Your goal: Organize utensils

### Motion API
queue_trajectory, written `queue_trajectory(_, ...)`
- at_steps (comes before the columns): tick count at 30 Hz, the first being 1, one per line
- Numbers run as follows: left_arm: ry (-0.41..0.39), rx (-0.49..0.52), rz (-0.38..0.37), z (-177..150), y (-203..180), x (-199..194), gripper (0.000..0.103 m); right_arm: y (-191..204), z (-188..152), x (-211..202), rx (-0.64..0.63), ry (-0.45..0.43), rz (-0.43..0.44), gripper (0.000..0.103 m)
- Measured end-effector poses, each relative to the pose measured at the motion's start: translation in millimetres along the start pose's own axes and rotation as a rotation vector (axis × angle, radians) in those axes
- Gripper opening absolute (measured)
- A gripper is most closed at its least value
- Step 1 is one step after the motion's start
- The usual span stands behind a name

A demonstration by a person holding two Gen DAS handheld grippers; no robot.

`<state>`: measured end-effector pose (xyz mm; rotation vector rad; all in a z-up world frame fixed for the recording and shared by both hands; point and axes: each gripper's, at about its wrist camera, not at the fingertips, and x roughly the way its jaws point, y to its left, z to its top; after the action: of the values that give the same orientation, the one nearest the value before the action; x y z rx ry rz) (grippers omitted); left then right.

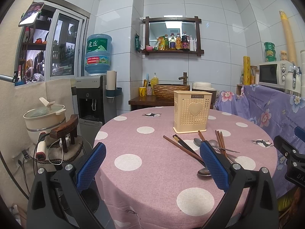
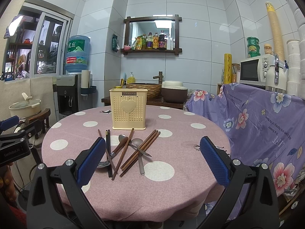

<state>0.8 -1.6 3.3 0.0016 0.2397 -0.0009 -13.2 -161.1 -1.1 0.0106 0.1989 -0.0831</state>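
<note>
A cream perforated utensil holder (image 2: 129,108) with a heart on its front stands upright on the pink polka-dot round table (image 2: 171,171); it also shows in the left wrist view (image 1: 192,114). In front of it lies a crossed pile of brown and black chopsticks (image 2: 142,150) and metal spoons (image 2: 140,157), seen in the left wrist view too (image 1: 183,147). My left gripper (image 1: 152,164) is open and empty above the table's near left side. My right gripper (image 2: 152,162) is open and empty, just right of the pile.
A purple floral cloth (image 2: 266,118) covers furniture at the table's right, with a microwave (image 2: 255,72) on top. A water dispenser (image 1: 91,97), a pot (image 1: 44,118) on a stool and cables stand left. A basin (image 2: 144,89) sits behind the table.
</note>
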Motion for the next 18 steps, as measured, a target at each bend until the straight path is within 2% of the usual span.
queue_trajectory(18,0.011,-0.001,0.001,-2.7,7.6,1.4,0.098,1.2,-3.3,3.1,0.001,0.012,0.000,0.098)
